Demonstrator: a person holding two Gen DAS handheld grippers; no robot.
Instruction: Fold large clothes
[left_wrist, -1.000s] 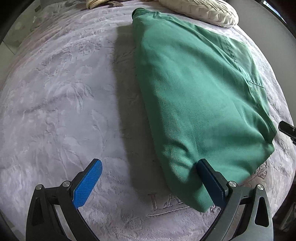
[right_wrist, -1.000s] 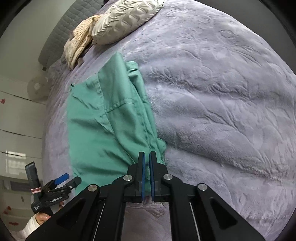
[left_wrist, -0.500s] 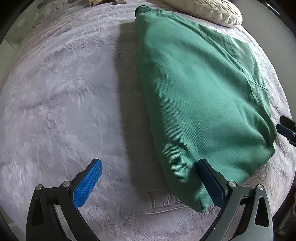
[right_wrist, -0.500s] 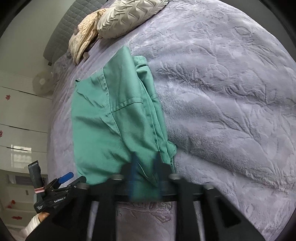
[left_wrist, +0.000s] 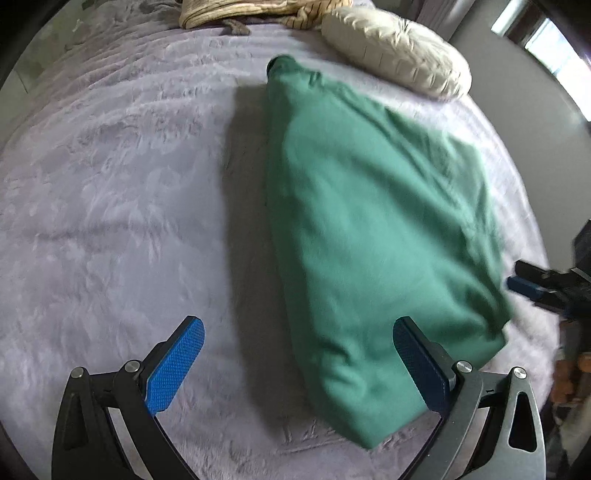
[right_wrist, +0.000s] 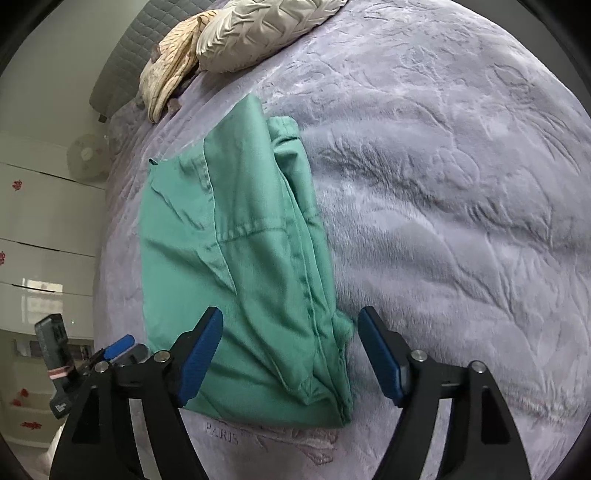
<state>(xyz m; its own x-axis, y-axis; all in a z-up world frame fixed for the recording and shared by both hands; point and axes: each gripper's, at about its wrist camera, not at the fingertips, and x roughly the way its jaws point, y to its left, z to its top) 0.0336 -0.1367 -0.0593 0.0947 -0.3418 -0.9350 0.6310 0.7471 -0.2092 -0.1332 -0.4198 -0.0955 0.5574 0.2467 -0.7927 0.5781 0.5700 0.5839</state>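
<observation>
A green garment (left_wrist: 373, 229) lies folded lengthwise on the grey-lilac bedspread (left_wrist: 110, 206). It also shows in the right wrist view (right_wrist: 236, 266), with seams and layered edges along its right side. My left gripper (left_wrist: 295, 365) is open and empty, just above the garment's near left corner. My right gripper (right_wrist: 290, 354) is open and empty, its jaws either side of the garment's near right corner. The right gripper appears at the right edge of the left wrist view (left_wrist: 532, 286), and the left gripper at the left edge of the right wrist view (right_wrist: 118, 347).
A cream pillow (left_wrist: 399, 62) and a striped beige cloth (left_wrist: 236, 11) lie at the head of the bed, also seen in the right wrist view (right_wrist: 258, 33). White drawers (right_wrist: 40, 236) and a fan (right_wrist: 86, 157) stand beside the bed. The bedspread (right_wrist: 461, 184) stretches wide to the right.
My right gripper was shut on the garment's near corner and has opened, letting the cloth drop flat. Both grippers have pulled back a little; the left stayed open.
</observation>
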